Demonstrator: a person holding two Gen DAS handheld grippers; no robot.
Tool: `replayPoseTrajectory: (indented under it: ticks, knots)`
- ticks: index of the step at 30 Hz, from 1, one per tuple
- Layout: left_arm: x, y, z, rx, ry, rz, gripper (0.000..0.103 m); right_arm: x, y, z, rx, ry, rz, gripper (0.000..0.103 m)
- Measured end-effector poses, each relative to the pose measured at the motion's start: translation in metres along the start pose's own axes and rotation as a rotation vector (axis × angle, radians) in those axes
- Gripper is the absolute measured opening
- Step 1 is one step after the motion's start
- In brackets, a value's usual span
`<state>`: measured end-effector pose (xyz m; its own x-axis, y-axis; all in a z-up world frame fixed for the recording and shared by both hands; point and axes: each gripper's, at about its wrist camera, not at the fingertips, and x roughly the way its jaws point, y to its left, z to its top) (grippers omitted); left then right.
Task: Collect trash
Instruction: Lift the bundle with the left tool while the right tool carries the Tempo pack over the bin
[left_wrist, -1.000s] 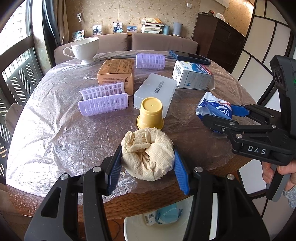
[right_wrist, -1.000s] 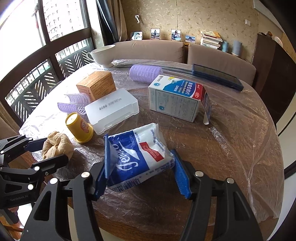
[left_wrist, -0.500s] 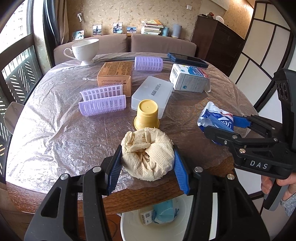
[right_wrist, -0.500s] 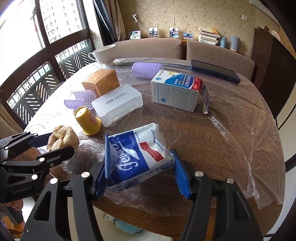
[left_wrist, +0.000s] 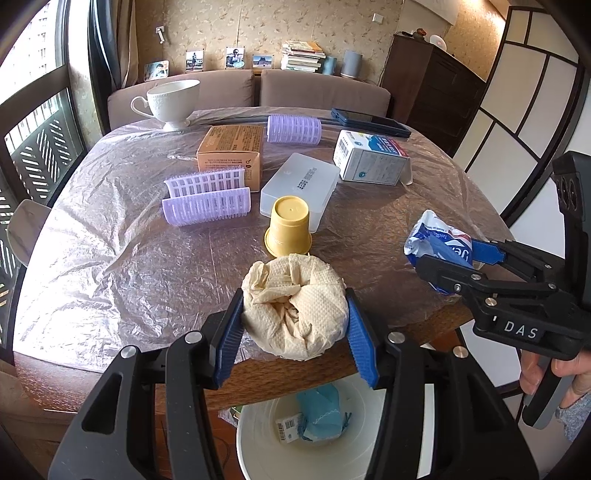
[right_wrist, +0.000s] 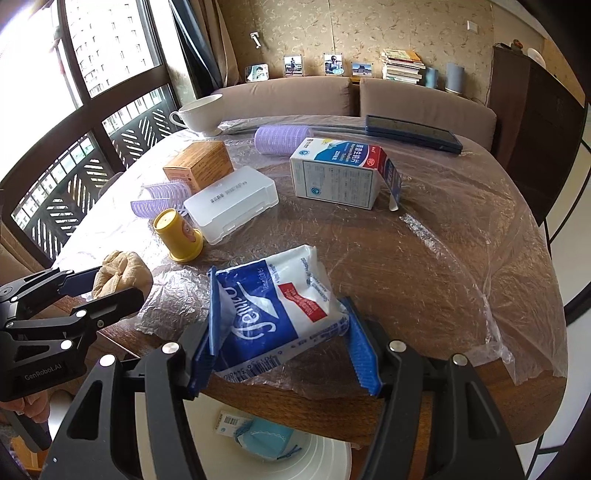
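L gripper (left_wrist: 295, 328) clamps a tissue wad (left_wrist: 295, 314), pads pressed on both sides, jaws roughly half-wide. R gripper (right_wrist: 282, 345) likewise pinches a blue/white wrapper (right_wrist: 273, 306). Both loads hang over the table (right_wrist: 424, 277) edge nearest the cams. Key relation: white bin (left_wrist: 258, 443) sits straight below, under the edge, w/ some trash already in. L wad looks more directly above the bin opening, so prob drops first; wrapper's long axis runs away from the cam, tilted up.

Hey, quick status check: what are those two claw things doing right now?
Left gripper shut on crumpled paper towel. Right gripper shut on tissue packet. White bin below table edge, nothing blocking.
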<state>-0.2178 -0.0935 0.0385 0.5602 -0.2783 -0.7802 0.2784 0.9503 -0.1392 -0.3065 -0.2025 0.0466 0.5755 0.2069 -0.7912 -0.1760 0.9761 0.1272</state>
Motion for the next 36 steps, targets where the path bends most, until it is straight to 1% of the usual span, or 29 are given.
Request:
replayPoseTrajectory:
  ticks: [16, 27, 30, 36]
  knots:
    - [-0.014, 0.001, -0.01, 0.008, -0.008, -0.027, 0.053, -0.014, 0.01, -0.018, 0.029, 0.01, -0.005, 0.061]
    - [-0.022, -0.001, -0.019, 0.065, -0.011, -0.072, 0.053, -0.027, 0.023, -0.033, 0.058, -0.003, -0.032, 0.061]
    - [-0.023, -0.003, -0.021, 0.079, -0.012, -0.07, 0.053, -0.033, 0.024, -0.04, 0.069, -0.007, -0.037, 0.061]
    - [-0.031, -0.008, -0.031, 0.064, -0.017, -0.043, 0.053, -0.038, 0.023, -0.05, 0.064, -0.009, -0.017, 0.061]
